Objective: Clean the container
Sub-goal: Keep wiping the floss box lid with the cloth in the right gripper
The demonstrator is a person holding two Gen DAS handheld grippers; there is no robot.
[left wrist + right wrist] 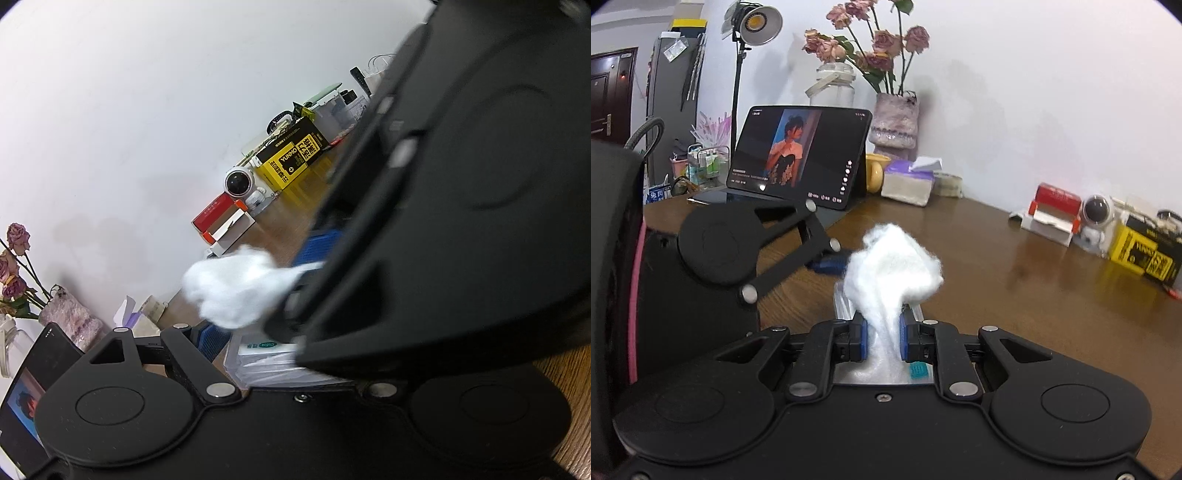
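I'm pinching the white wad [895, 266] tight in my right gripper [882, 341] for wiping the clear container [258, 365], while my left gripper's [827, 258] opening is unclear.

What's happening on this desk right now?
A person is working with two handheld grippers over a wooden desk. The right gripper is shut on a white wad of cloth, held above a clear plastic container. The left gripper's state is unclear.

Bare table [1015, 295] ahead; tablet [798, 155], boxes seemingly line the wall.
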